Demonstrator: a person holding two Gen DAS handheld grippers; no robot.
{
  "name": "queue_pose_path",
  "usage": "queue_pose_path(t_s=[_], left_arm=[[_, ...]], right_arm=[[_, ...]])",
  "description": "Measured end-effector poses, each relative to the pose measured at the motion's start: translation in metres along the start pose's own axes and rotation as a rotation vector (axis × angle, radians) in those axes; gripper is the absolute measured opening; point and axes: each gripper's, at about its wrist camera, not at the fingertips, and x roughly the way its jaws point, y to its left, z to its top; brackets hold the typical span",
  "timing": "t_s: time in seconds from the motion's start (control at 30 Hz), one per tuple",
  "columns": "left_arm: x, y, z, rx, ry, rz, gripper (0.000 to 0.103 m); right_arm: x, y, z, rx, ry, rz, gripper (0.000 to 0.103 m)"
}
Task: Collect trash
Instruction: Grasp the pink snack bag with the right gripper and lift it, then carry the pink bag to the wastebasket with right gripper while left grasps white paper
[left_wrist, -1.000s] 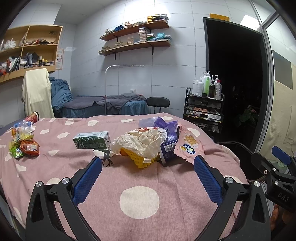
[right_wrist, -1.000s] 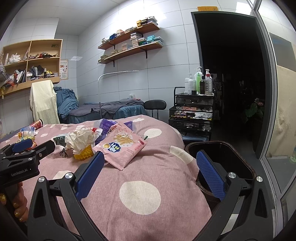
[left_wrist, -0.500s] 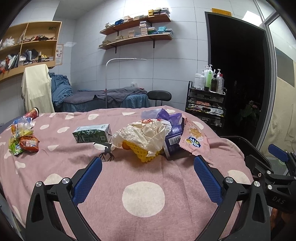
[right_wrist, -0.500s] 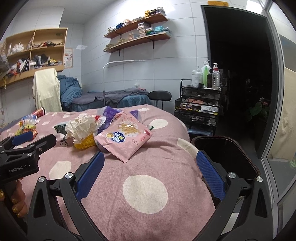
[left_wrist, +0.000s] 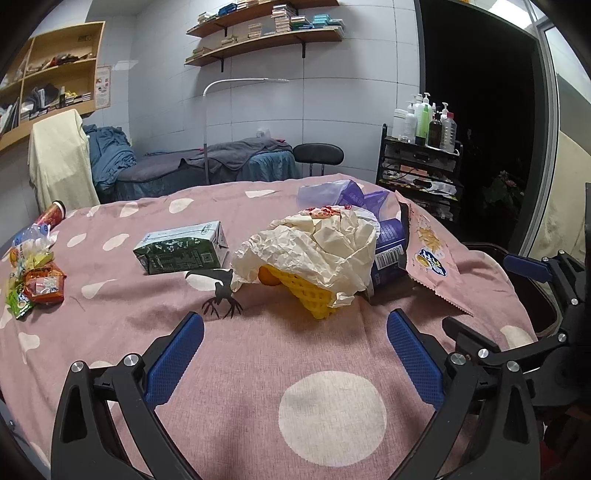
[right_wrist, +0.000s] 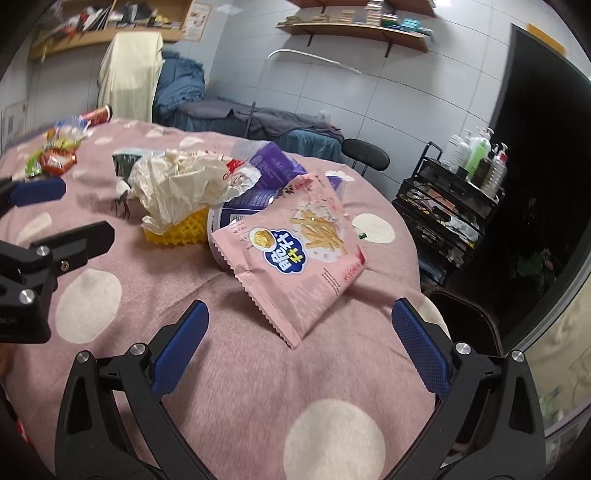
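Note:
A heap of trash lies mid-table: crumpled cream paper (left_wrist: 317, 243) over a yellow foam net (left_wrist: 314, 295), a purple packet (left_wrist: 388, 243) and a pink snack bag (right_wrist: 299, 258). To its left rests a green drink carton (left_wrist: 184, 247). My left gripper (left_wrist: 295, 350) is open just short of the paper heap, nothing between its fingers. Over the near edge of the pink snack bag hovers my right gripper (right_wrist: 299, 339), open and empty. The dark bin (right_wrist: 469, 325) stands beside the table on the right.
Small snack wrappers (left_wrist: 33, 280) and a red cup (left_wrist: 51, 216) lie at the table's far left. A black twig-shaped scrap (left_wrist: 219, 291) sits by the carton. A black cart with bottles (left_wrist: 421, 162), a stool (left_wrist: 317, 153) and a bed stand behind the pink dotted tablecloth (left_wrist: 332, 413).
Both grippers moved in closer to the trash heap. The right gripper tilted down and swung left, so the pink snack bag now lies right before its fingers.

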Motion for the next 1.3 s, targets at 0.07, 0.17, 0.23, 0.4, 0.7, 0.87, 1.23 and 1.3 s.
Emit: queue_pose_path(t_s=[0.07, 0.17, 0.23, 0.4, 0.7, 0.87, 1.23, 1.3], left_arm=[[0.005, 0.000, 0.004, 0.002, 0.009, -0.007, 0.098], [0.011, -0.002, 0.010, 0.021, 0.014, -0.013, 0.098], [0.014, -0.005, 0.014, 0.035, 0.015, -0.014, 0.098], [0.019, -0.020, 0.025, 0.104, 0.015, -0.018, 0.098], [0.041, -0.041, 0.043, 0.186, 0.030, 0.037, 0.090], [0.048, -0.030, 0.046, 0.101, 0.070, 0.014, 0.062], [0.025, -0.008, 0.040, -0.048, 0.038, -0.041, 0.016], [0.021, -0.005, 0.040, -0.065, 0.032, -0.041, 0.016]], right_arm=[[0.008, 0.001, 0.003, -0.018, 0.019, -0.002, 0.093], [0.020, -0.002, 0.006, -0.025, 0.047, 0.009, 0.076], [0.026, -0.006, 0.007, -0.016, 0.056, 0.016, 0.058], [0.026, -0.014, 0.005, 0.030, 0.036, 0.032, 0.021], [0.007, -0.040, 0.003, 0.123, -0.052, 0.008, 0.006], [-0.006, -0.050, -0.001, 0.159, -0.083, -0.001, 0.005], [-0.031, -0.063, -0.007, 0.209, -0.159, -0.013, 0.005], [-0.035, -0.064, -0.010, 0.218, -0.168, -0.016, 0.005]])
